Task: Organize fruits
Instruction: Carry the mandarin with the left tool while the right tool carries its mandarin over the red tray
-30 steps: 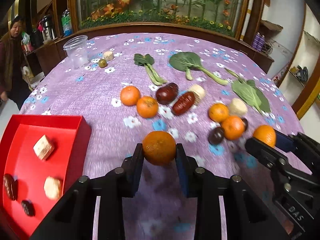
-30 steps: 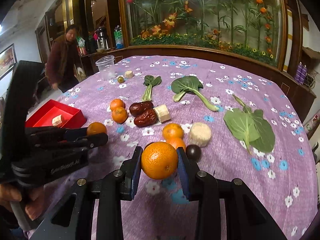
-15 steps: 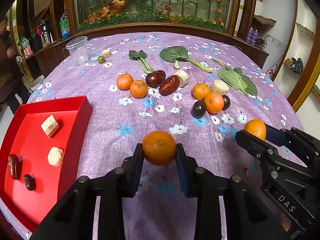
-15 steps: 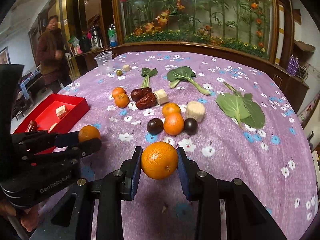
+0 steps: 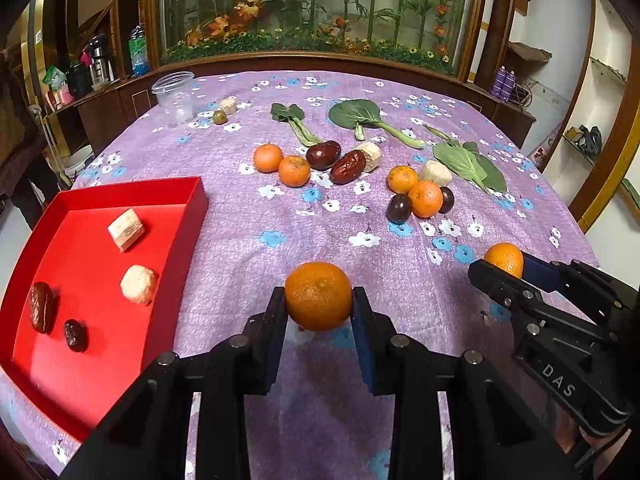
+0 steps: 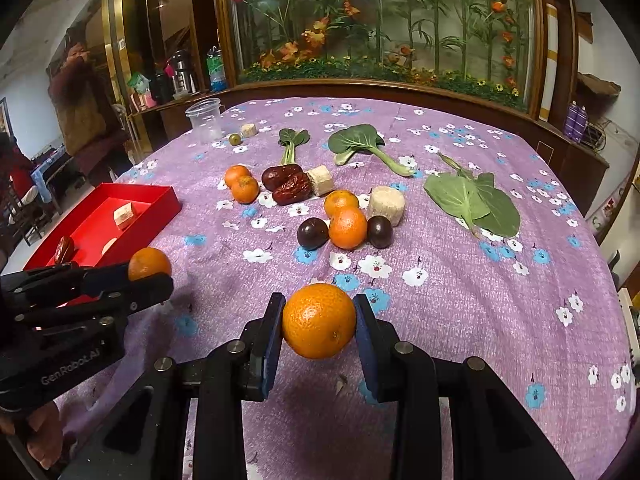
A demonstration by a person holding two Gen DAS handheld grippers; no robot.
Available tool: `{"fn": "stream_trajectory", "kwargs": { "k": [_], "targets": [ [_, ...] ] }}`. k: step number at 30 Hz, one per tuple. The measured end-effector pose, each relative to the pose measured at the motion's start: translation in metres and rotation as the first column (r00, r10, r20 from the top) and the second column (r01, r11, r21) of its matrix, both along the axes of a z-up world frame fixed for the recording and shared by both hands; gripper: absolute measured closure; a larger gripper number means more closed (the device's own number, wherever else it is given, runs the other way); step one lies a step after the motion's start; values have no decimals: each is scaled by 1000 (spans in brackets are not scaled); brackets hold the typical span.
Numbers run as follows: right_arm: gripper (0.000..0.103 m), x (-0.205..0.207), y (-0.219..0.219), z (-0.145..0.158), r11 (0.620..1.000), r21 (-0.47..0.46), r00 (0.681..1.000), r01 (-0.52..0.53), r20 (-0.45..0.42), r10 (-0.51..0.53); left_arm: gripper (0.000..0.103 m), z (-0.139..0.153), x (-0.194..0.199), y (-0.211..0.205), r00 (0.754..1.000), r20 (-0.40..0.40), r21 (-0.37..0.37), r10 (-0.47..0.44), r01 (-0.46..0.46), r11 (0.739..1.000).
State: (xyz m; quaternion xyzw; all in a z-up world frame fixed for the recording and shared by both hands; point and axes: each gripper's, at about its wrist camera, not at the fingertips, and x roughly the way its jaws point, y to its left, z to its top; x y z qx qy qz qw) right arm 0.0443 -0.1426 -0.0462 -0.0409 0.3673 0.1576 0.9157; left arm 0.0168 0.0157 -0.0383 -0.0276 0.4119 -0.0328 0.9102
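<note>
Now one orange (image 5: 318,295) sits pinched in the left gripper (image 5: 319,312) above the purple cloth (image 5: 248,216) beside the red tray (image 5: 80,280), while another orange (image 6: 319,320) is clamped in the right gripper (image 6: 319,330).

Both grippers are matte black frames with round silver screws and flat blue-padded fingers. The left gripper (image 6: 150,276) bears grey "GenRobot.AI" lettering; the right gripper (image 5: 502,270) reads "DAS".

Dim, warm indoor light; soft shadows under the fruit on the table (image 5: 248,248). Sharp centre, strong fisheye bending, black corners.
</note>
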Motion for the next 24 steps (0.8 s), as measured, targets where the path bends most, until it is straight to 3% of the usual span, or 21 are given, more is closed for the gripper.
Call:
{"fn": "stream_trajectory", "kwargs": {
  "k": [15,24],
  "targets": [
    [66,-8,15,-3,1000,-3,1000,-16,-8,16,73,-2,-18,19,1000,3,-9,31,-31,999],
    [66,-12,32,-5,998,-5,998,-55,-14,55,73,-14,-23,44,995,-38,0,88,-88,996]
  ]
}}
